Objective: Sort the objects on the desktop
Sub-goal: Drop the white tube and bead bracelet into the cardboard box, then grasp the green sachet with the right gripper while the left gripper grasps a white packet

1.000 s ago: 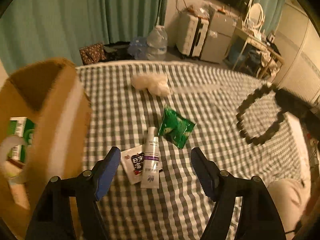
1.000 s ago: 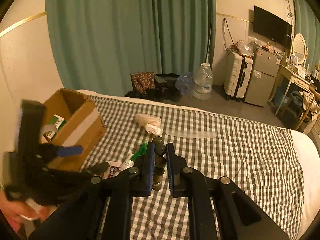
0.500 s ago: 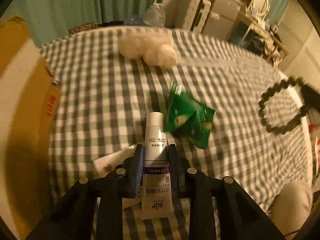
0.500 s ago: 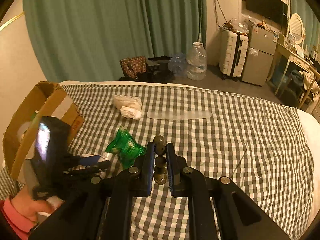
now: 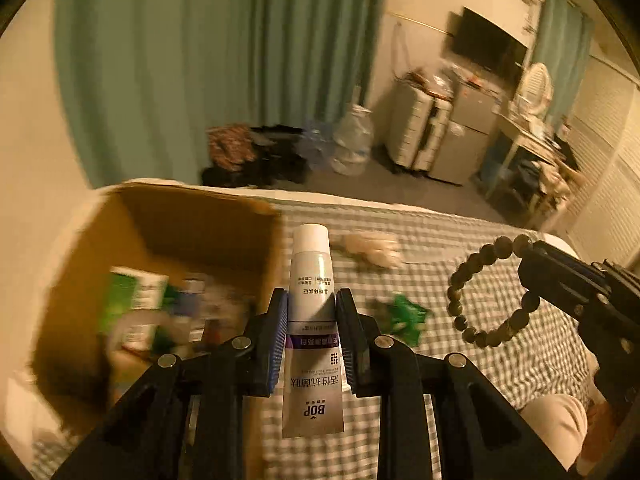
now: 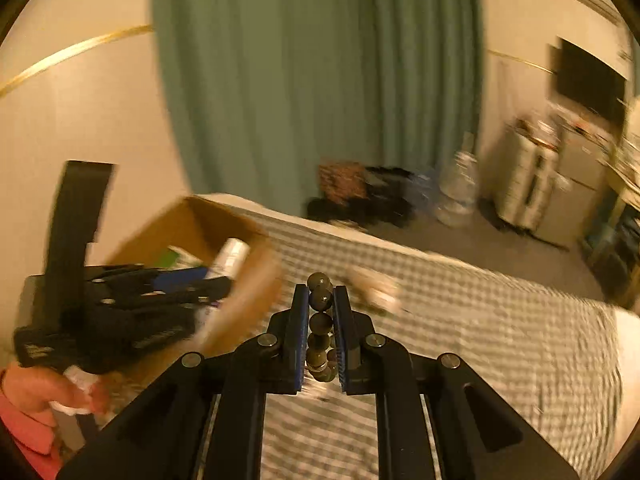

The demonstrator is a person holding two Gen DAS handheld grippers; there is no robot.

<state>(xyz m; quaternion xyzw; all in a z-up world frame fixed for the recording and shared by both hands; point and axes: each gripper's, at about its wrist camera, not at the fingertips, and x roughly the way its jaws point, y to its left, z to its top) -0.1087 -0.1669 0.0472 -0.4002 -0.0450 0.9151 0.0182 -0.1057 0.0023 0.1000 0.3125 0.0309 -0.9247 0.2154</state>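
Over the left end of the checked bedspread, beside the open cardboard box, the left gripper is closed on a white tube, clamped across its middle with the cap pointing forward and the crimped end toward the camera. It appears lifted clear of the cloth and sits just beside the box's right wall, probably so it can be dropped in with the cartons already blurred inside. The tube reads "BOP" with Chinese lettering, upside down from this side. The right gripper is closed on a dark bead bracelet, its loop hanging free in the air. A green packet and a pale crumpled item lie on the cloth, unsorted.
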